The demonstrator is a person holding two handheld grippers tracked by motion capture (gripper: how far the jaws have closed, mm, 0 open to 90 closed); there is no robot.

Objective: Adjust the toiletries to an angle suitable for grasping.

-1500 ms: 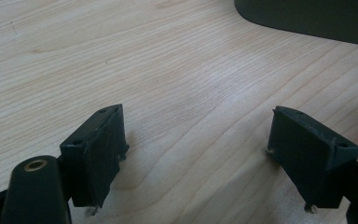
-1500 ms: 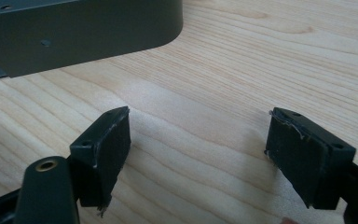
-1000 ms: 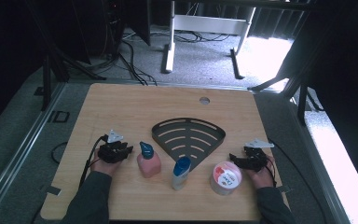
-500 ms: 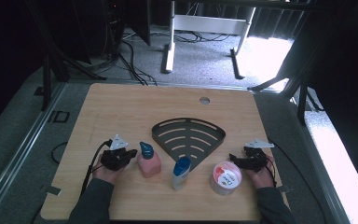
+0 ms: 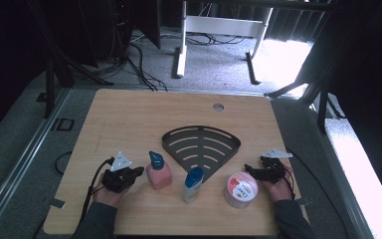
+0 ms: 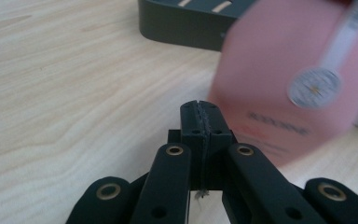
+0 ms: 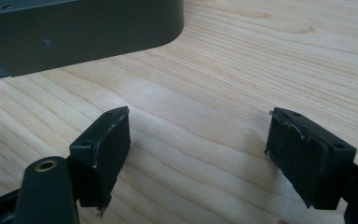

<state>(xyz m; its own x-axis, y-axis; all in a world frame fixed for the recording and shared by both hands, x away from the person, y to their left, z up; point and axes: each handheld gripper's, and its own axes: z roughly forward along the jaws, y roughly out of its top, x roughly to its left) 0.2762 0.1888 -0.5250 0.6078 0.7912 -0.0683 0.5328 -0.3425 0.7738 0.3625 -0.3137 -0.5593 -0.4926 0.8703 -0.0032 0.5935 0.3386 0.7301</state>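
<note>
My left claw [image 6: 199, 108] is pinched together on nothing, nosing up beside the pink plastic bottle with the blue cap [image 5: 158, 171], which stands just left of the dark slotted fan-shaped rack [image 5: 201, 147]. Right claw [image 7: 198, 154] gapes wide over bare wood by the rack's right corner. Risk: closed tips could shove that bottle over. Count: two bottles, the second white with a blue cap [image 5: 193, 184], one round tub [image 5: 240, 189], one rack.
</note>
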